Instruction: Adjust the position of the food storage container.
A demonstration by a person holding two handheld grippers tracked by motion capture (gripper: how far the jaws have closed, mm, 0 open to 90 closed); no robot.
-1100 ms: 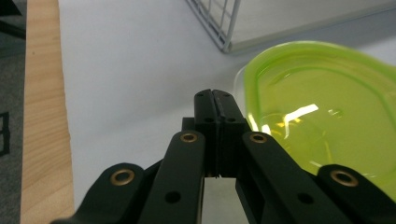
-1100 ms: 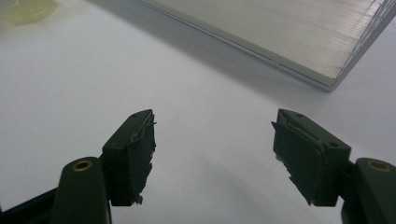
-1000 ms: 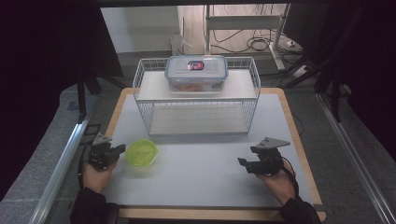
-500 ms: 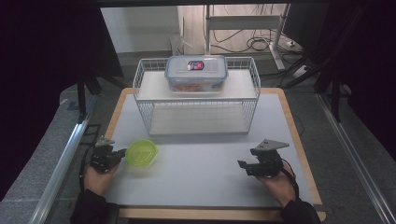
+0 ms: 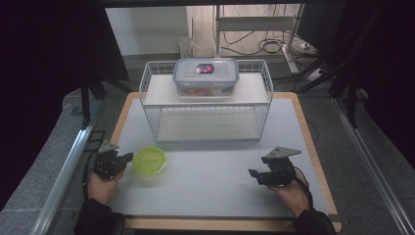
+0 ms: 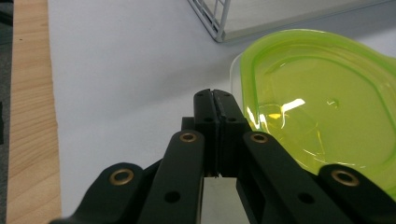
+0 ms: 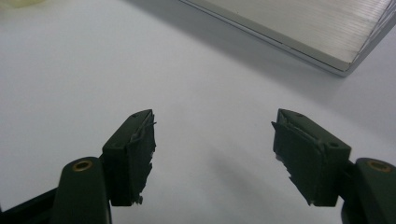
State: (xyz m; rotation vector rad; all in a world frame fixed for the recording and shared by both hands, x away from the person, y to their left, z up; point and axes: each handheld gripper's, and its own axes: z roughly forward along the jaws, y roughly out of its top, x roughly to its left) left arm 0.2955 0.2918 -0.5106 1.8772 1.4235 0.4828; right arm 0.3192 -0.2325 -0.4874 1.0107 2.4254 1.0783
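1. Left gripper (image 6: 215, 100): jaws pressed together, grasping nothing, just beside the green lid (image 6: 322, 100).
2. Green lid lies flat on the white mat (image 5: 210, 171), near the wire basket (image 5: 151, 103).
3. Right gripper (image 7: 212, 154): jaws spread wide, empty, well apart from the lid.

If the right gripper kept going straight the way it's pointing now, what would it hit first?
Probably nothing close: the right gripper, fingers open, faces bare white mat. Farther on, the wire basket base sits ahead to the right; depth is unclear.
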